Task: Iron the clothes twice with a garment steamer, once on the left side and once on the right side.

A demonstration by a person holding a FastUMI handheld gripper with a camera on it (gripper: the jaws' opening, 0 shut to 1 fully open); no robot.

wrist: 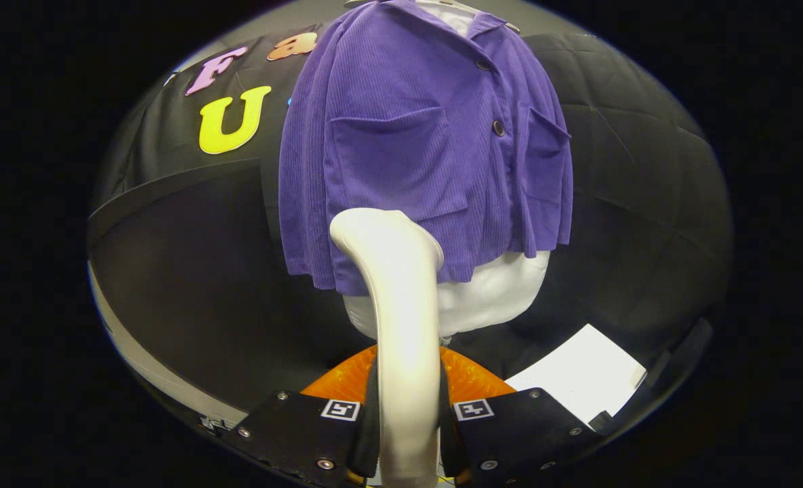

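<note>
Gripper (408, 434): its two fingers are closed in on the handle of the garment steamer, one pressing on each side, with no gap showing between finger and handle.
Fingers (306, 423): dark plates with screw heads, each carrying a small square marker near its inner top corner.
Garment steamer (401, 305): a cream-white, glossy body that rises straight up from between the fingers and bends over to the left at its top; the rounded head sits against the lower hem of the shirt, on the left half of the front, below the larger chest pocket.
Orange part (472, 383): a translucent orange dome just behind the fingers, showing on both sides of the steamer's handle; what it belongs to I cannot tell.
Shirt (401, 135): a purple ribbed, short button-front shirt with a collar, two chest pockets and dark buttons down the placket; it hangs on a form straight ahead of the fingers.
Form (496, 291): white and rounded, showing below the shirt's hem and at the open collar.
White sheet (584, 373): a flat sheet lying on the dark surface, to the right of the form and beyond the right finger.
Surroundings: dark quilted cloth behind the shirt.
</note>
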